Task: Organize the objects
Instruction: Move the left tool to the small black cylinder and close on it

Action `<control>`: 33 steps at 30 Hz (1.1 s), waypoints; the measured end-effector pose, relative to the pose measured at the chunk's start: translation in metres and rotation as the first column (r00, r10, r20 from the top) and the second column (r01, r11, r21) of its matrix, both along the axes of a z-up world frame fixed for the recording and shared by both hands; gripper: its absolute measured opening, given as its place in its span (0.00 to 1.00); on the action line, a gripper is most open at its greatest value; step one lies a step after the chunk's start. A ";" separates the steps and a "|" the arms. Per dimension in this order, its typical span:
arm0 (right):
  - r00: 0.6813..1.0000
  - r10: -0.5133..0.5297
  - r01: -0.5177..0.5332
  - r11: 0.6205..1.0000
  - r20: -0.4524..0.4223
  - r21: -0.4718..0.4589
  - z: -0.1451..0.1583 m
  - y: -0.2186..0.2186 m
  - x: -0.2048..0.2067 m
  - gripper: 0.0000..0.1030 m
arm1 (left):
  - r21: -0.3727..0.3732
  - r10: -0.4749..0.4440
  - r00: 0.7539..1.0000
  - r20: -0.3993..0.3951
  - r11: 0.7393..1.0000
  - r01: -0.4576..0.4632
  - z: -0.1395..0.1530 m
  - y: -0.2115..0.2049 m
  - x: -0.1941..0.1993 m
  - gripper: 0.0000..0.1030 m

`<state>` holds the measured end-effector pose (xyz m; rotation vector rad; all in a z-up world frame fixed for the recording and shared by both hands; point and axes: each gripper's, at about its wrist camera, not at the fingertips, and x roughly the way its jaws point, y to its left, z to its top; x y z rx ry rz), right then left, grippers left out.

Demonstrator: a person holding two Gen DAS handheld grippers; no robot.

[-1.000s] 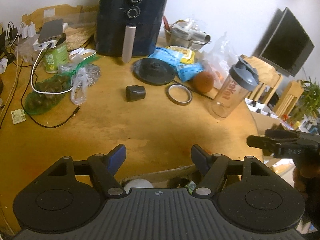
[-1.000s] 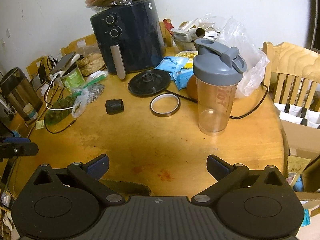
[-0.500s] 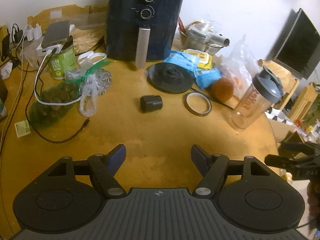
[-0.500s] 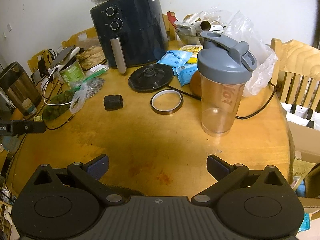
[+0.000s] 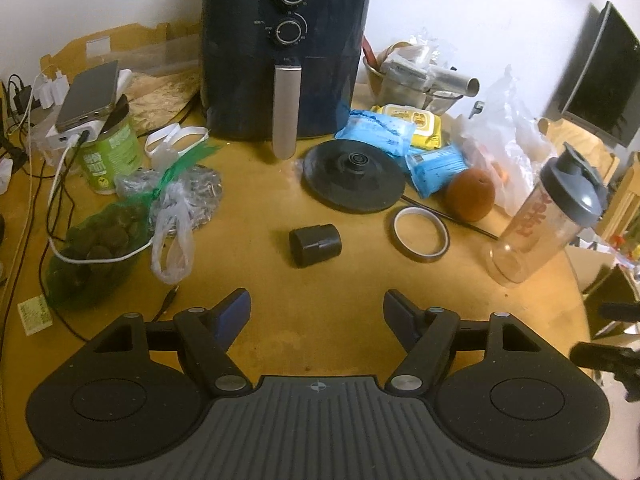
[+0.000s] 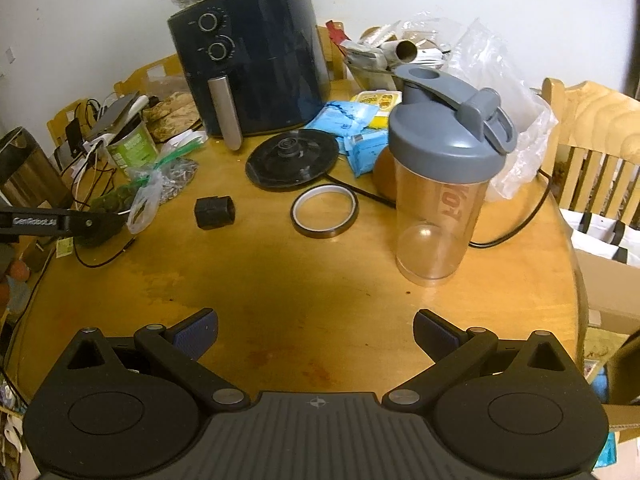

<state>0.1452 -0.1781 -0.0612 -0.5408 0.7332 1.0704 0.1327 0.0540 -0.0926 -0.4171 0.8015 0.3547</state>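
Currently my left gripper (image 5: 317, 312) and right gripper (image 6: 316, 330) both released, empty; black cylinder (image 5: 315, 239) left of tape ring (image 5: 419, 235); shaker bottle (image 6: 442, 184) right of it.

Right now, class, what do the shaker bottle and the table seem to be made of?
Clear shaker bottle with grey lid: likely glossy transparent plastic, since the table shows through; the lid looks matte plastic. Round yellow-brown table: probably varnished wood, with faint grain and a soft sheen.

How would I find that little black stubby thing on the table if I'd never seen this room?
Start at the big dark blue air fryer at the back of the round wooden table. In front of it lies a flat black round disc; nearer still is the small black plastic cylinder, on its side. Unlike the flat brown tape ring beside it, it is solid and chunky.
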 end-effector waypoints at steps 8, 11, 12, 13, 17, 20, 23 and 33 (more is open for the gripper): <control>0.999 -0.046 0.046 0.999 -0.003 -0.006 0.000 -0.007 0.009 1.00 | 0.001 -0.001 1.000 -0.005 1.000 0.001 -0.016 0.009 0.031 0.72; 0.998 -0.061 0.061 0.998 0.000 -0.006 0.001 -0.009 0.010 1.00 | 0.003 -0.004 1.000 -0.013 1.000 0.004 -0.022 0.013 0.046 0.78; 0.998 -0.066 0.066 0.998 0.001 -0.006 0.002 -0.010 0.011 1.00 | 0.004 -0.001 1.000 -0.013 1.000 0.001 -0.023 0.015 0.050 0.79; 0.998 -0.070 0.070 0.997 0.002 -0.007 0.002 -0.011 0.011 1.00 | 0.006 0.002 1.000 -0.018 1.000 -0.001 -0.026 0.017 0.054 0.79; 0.995 -0.100 0.100 0.995 0.002 -0.004 0.003 -0.017 0.015 1.00 | -0.008 -0.004 0.999 -0.038 1.000 0.003 -0.034 0.024 0.071 0.79; 0.992 -0.123 0.123 0.992 -0.002 -0.004 0.003 -0.022 0.018 1.00 | -0.025 -0.001 0.998 -0.060 1.000 0.000 -0.043 0.029 0.083 0.79; 0.990 -0.142 0.142 0.990 -0.002 -0.003 0.004 -0.026 0.021 1.00 | -0.036 0.010 0.996 -0.093 0.999 -0.013 -0.055 0.033 0.095 0.79; 0.980 -0.198 0.198 0.980 -0.007 -0.004 0.005 -0.042 0.027 1.00 | -0.071 0.076 0.981 -0.179 0.993 -0.090 -0.082 0.047 0.126 0.79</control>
